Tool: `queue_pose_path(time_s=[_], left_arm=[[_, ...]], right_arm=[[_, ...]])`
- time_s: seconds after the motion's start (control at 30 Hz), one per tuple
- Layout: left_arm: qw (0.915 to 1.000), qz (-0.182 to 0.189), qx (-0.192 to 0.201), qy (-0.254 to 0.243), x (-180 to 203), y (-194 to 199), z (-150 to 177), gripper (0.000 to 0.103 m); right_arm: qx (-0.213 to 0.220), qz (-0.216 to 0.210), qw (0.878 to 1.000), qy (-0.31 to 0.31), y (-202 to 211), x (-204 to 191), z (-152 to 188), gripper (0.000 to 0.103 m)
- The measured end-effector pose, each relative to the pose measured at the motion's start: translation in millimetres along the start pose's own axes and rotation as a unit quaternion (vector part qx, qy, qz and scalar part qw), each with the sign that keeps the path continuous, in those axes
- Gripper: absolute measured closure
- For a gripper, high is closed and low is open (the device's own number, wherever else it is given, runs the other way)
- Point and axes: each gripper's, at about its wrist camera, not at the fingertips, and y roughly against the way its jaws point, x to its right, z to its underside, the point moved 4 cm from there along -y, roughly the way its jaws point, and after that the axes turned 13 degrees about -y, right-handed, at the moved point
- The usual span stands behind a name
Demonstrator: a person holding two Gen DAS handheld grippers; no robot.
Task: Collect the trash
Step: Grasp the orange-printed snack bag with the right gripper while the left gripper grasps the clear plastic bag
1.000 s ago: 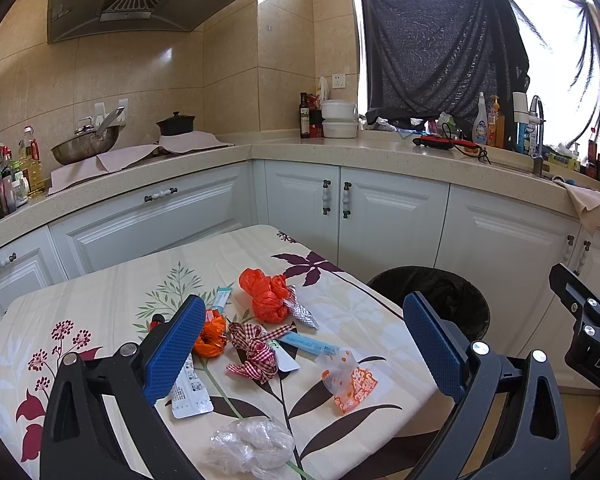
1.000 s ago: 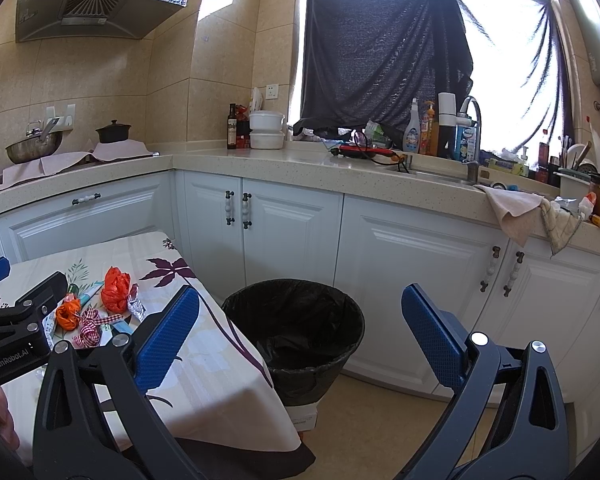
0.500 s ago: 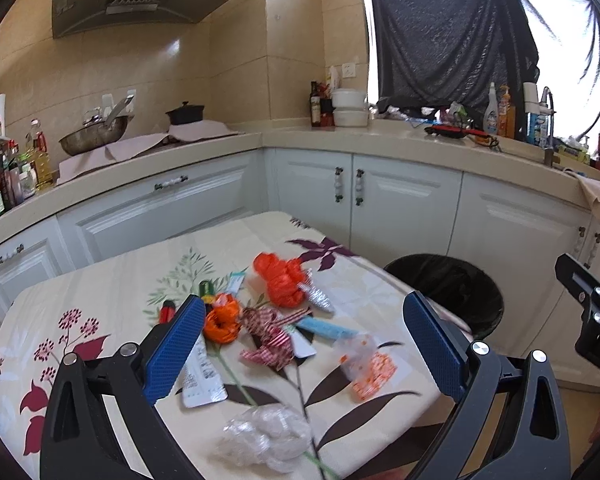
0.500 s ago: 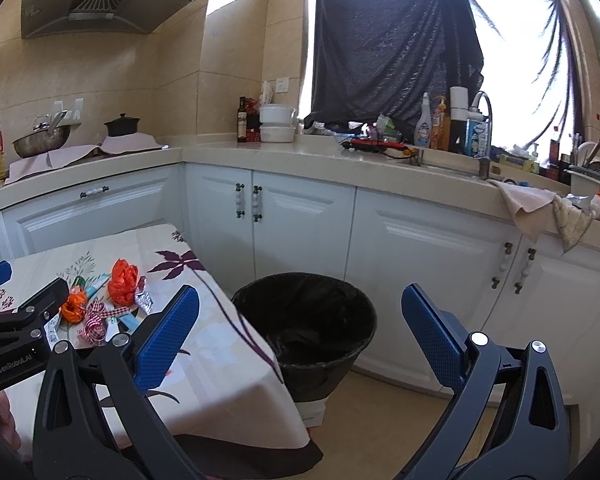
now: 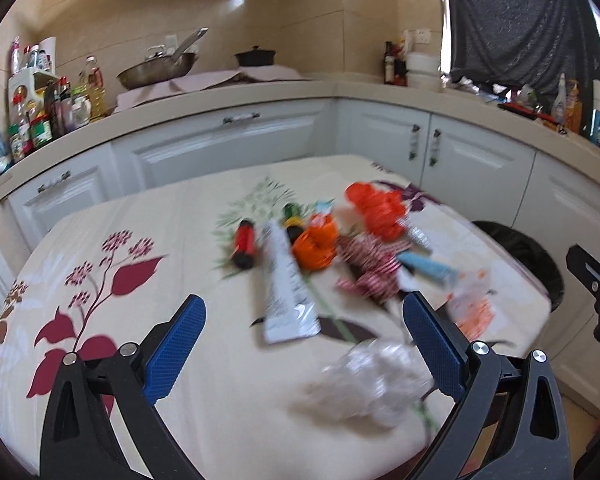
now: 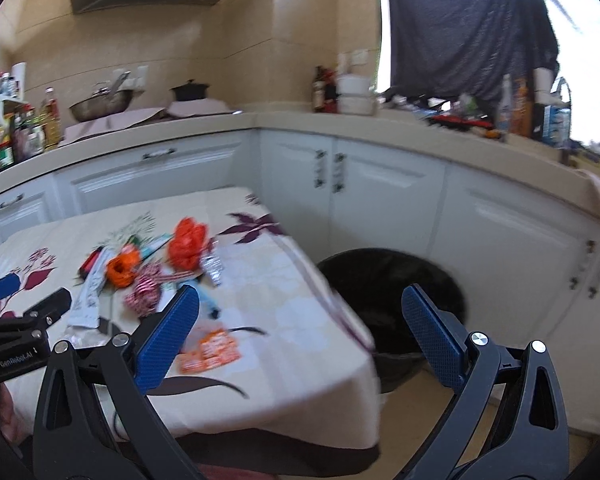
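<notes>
Trash (image 5: 314,246) clusters at twelve o'clock on the table (image 5: 140,240). My left gripper (image 5: 302,336) and right gripper (image 6: 300,324) stand apart, empty. Risk: crumpled plastic (image 5: 374,380) may slip from the pads.

The tablecloth (image 5: 148,216) is cream with maroon and purple flowers. Beside the white tube (image 5: 286,286) lie an orange bag (image 5: 316,242) and red-checked ribbon (image 5: 366,266).

Left gripper (image 5: 300,340): black plastic frame w/ triangular cut-outs, two fingers w/ blue textured pads (image 5: 175,348), silver screws at the pivots. Right gripper (image 6: 298,334): same build, black frame, blue ribbed pads (image 6: 168,338), silver screw heads. White "GenRobot.AI" lettering on left unit's black body, seen in right wrist view.
</notes>
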Motion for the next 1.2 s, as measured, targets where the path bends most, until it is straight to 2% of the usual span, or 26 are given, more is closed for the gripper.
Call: queue_pose_path(time_s=[0.2,0.4,0.43,0.5,0.6,0.63,0.67,0.7,0.87,1.03,1.2], left_arm=[[0.9994,-0.009,-0.034,-0.004,-3,-8,23,0.007],[0.9994,-0.013,-0.03,0.012,-6,-8,27,0.007],[0.9994,-0.016,-0.028,0.012,-6,-7,27,0.007],[0.9994,-0.023,-0.023,0.01,-7,-4,27,0.007],[0.9994,-0.027,-0.019,0.011,-7,0,26,0.007],[0.9994,-0.026,-0.019,0.011,-6,1,25,0.007],[0.9995,-0.025,-0.018,0.011,-5,1,25,0.007],[0.9995,-0.024,-0.017,0.01,-3,2,24,0.007],[0.9998,-0.015,-0.013,-0.001,13,3,22,0.007],[0.9997,0.01,-0.023,0.001,31,-5,22,0.007],[0.9995,0.011,-0.025,-0.014,45,-14,27,0.007]], right_arm=[[-0.035,-0.037,0.998,0.023,-31,-22,18,0.004],[-0.065,-0.063,0.995,0.048,-60,-38,37,0.005],[-0.076,-0.066,0.994,0.05,-66,-39,41,0.008],[-0.099,-0.075,0.991,0.048,-77,-39,48,0.026],[-0.115,-0.084,0.989,0.045,-84,-38,55,0.031],[-0.119,-0.089,0.988,0.045,-85,-38,57,0.036],[-0.123,-0.093,0.987,0.048,-86,-39,59,0.049],[-0.125,-0.095,0.986,0.052,-86,-39,61,0.05],[-0.117,-0.097,0.987,0.047,-81,-32,57,0.051],[-0.11,-0.086,0.99,0.033,-71,-14,51,0.051],[-0.111,-0.077,0.991,0.022,-66,1,50,0.051]])
